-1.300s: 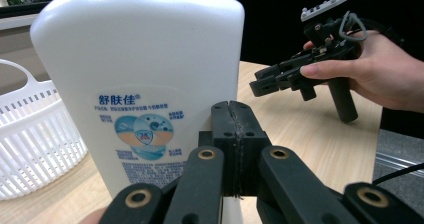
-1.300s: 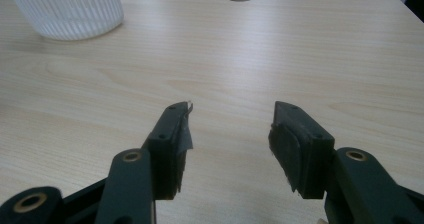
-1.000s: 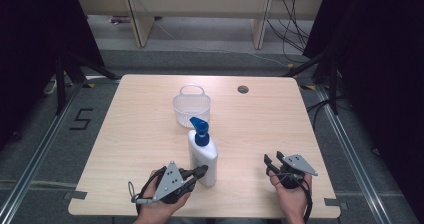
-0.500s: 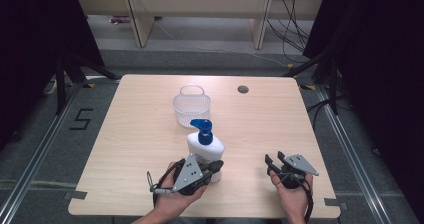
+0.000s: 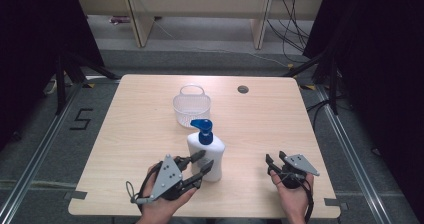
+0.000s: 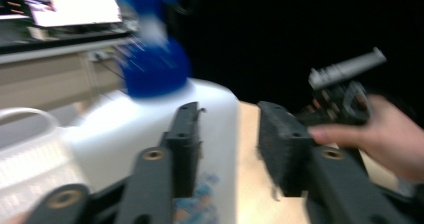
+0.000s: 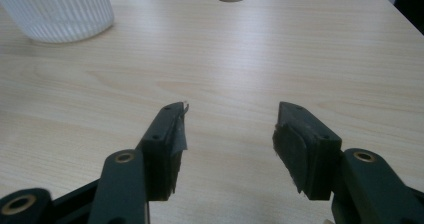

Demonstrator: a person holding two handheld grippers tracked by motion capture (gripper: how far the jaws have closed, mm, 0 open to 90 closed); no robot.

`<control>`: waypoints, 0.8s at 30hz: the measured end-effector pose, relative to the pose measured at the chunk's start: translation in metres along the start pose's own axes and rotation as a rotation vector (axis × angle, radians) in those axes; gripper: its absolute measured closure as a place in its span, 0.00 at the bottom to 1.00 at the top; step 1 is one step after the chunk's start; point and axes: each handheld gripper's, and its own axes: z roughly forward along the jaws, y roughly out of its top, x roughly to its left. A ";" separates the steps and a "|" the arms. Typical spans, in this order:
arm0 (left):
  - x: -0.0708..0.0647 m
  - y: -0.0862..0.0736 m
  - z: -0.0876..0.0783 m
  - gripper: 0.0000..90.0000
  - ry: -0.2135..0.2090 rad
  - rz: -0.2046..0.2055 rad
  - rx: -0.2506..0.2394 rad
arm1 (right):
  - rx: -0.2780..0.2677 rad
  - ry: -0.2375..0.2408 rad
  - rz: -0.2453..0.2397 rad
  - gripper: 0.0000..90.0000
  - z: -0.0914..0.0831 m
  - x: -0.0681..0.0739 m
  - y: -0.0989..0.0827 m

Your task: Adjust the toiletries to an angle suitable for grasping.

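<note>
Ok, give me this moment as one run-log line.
left gripper: jaws just opening beside upright white pump bottle with blue dispenser | right gripper: jaws just opening, nothing between | clear plastic basket: behind bottle

left gripper (image 5: 199, 166): black, grey triangular plate, looped cable | right gripper (image 5: 276, 162): black, grey plate, brass rivets

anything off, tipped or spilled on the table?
Nothing spilled or damaged. The pump bottle stands upright, a little behind the left gripper, whose jaws have just been opening beside it. The basket sits upright behind it. The right gripper is open over bare table.
</note>
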 end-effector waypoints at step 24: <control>0.019 0.042 0.038 0.49 0.164 -0.050 -0.018 | 0.032 -0.008 0.033 0.40 0.000 0.004 -0.002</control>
